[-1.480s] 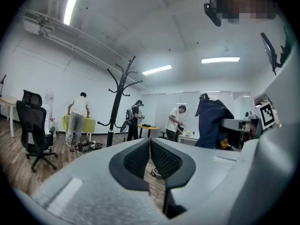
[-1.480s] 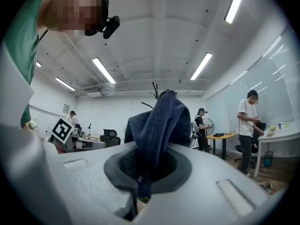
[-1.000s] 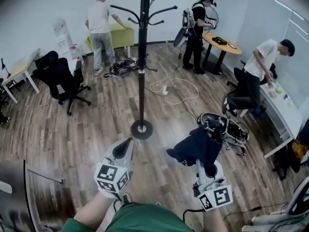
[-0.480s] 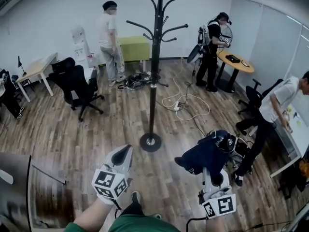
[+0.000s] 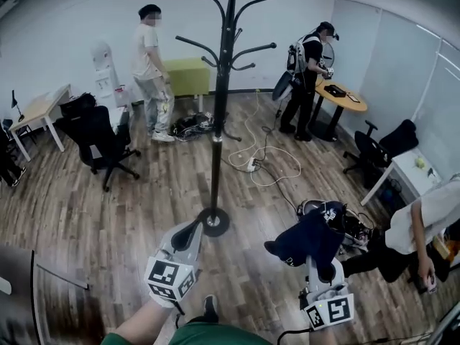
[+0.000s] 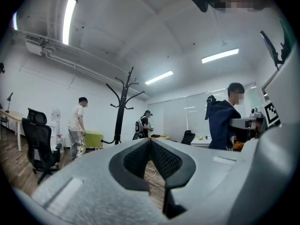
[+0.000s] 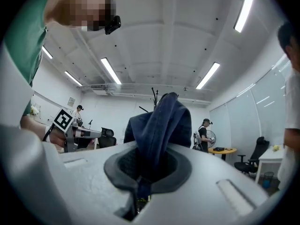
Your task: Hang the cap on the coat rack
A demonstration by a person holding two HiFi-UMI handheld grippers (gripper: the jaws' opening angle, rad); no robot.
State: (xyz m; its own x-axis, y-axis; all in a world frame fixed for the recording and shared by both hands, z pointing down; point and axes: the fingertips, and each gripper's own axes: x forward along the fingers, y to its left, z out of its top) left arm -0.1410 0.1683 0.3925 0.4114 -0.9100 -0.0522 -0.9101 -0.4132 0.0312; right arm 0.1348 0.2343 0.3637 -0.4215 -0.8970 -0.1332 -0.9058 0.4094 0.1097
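Observation:
The black coat rack (image 5: 218, 142) stands on the wood floor ahead of me, its round base (image 5: 214, 221) just beyond my left gripper (image 5: 190, 230). That gripper is shut and holds nothing. The left gripper view shows the rack (image 6: 123, 108) far off to the left. My right gripper (image 5: 317, 263) is shut on a navy cap (image 5: 305, 236), held up to the right of the rack's base. In the right gripper view the cap (image 7: 161, 121) rises out of the shut gripper (image 7: 144, 170) and hides most of the rack; only the rack's top (image 7: 153, 93) shows.
A person in a white shirt (image 5: 151, 70) stands at the back beside a green cabinet (image 5: 188, 74). Another person (image 5: 305, 70) stands at a round table (image 5: 343, 98). A third (image 5: 424, 228) bends low at the right. An office chair (image 5: 93, 139), floor cables (image 5: 262, 157) and a bag (image 5: 346, 220) lie around.
The view has tilted up and the rack's base now lies lower in the picture, near my left gripper. The person at the right has bent down. Both grippers keep their pose, cap still held.

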